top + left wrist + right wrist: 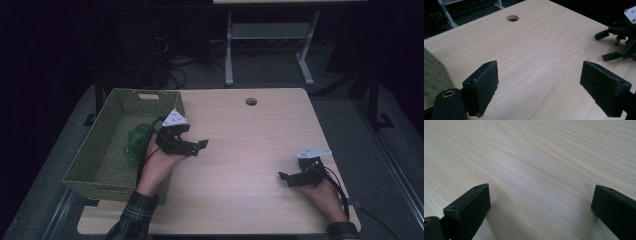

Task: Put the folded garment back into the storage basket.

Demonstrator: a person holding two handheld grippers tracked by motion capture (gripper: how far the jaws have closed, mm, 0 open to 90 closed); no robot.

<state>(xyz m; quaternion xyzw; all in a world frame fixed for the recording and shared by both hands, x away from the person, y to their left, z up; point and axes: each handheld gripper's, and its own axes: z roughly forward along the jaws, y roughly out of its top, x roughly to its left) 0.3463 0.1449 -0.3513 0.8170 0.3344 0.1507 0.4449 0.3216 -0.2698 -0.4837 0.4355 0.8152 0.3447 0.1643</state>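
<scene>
Left tongs (196, 146) spread wide and gripping nothing, hovering over the table (250, 150) just beside the green woven basket (107, 150) with the crumpled green bag (136, 144) lying inside it, while the right tongs (286, 178) gape equally empty near the table's right edge.
</scene>
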